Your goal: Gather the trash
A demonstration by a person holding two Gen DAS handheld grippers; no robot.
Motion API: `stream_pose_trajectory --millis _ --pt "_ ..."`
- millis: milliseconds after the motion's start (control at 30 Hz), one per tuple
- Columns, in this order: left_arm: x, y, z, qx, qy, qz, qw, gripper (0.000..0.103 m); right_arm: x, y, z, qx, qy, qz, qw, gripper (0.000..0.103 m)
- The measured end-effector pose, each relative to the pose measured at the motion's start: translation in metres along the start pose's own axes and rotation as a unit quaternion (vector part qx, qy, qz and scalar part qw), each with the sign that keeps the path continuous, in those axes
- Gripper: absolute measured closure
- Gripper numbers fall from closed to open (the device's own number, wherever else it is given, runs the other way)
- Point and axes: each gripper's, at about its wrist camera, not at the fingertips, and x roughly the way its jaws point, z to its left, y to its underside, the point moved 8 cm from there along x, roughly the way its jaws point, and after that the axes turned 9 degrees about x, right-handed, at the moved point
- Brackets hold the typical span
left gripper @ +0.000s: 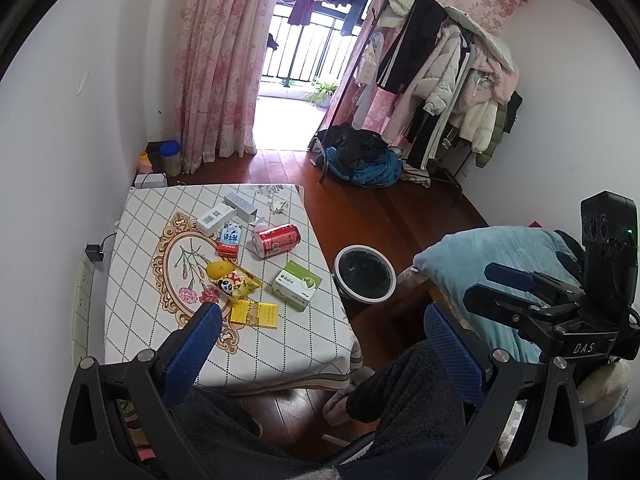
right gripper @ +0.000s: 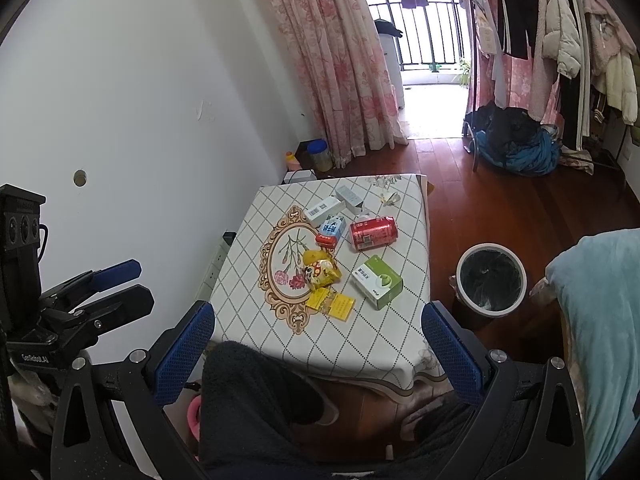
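Two grippers, both held above dark-trousered knees [right gripper: 256,392] short of the table's near edge, fingers spread wide with nothing between them: left gripper [left gripper: 320,332], right gripper [right gripper: 320,340]. Each also visible in the other's view, at the frame edge, fingers likewise apart.

One small table [left gripper: 280,344] under a checked cloth with an oval floral motif, set against the white wall at its left edge. Trash clustered around the cloth's centre:
- one red can [left gripper: 277,239] on its side, toward the right edge;
- one green-and-white box [left gripper: 298,283], near the right edge, closer than the can;
- two white boxes [left gripper: 216,218] toward the far edge, touching or nearly so;
- one blue-and-white carton [left gripper: 231,236] beside a small red pack [left gripper: 226,249];
- one yellow panda wrapper [left gripper: 236,283] with a yellow lump [left gripper: 218,268] at its far end;
- one flat yellow pack [left gripper: 254,314], nearest the near edge;
- one crumpled scrap [left gripper: 279,206] by the far right corner.

One round bin [left gripper: 365,274], black-lined, on the wood floor just beyond the table's right edge. Blue blanket [left gripper: 480,264] to the right of the bin. Clothes rack [left gripper: 440,80] and clothing heap [left gripper: 364,160] well beyond; jars [left gripper: 170,158] at the far wall corner.
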Motion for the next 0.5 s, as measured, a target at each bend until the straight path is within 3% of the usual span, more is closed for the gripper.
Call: stream_pose_trajectory --millis 500 --pt "0.0006 0.0005 0.0003 0.000 0.001 -0.001 1.0000 0.000 0.0029 0.0059 -0.0004 -0.002 -0.002 -0.001 1.000 0.000"
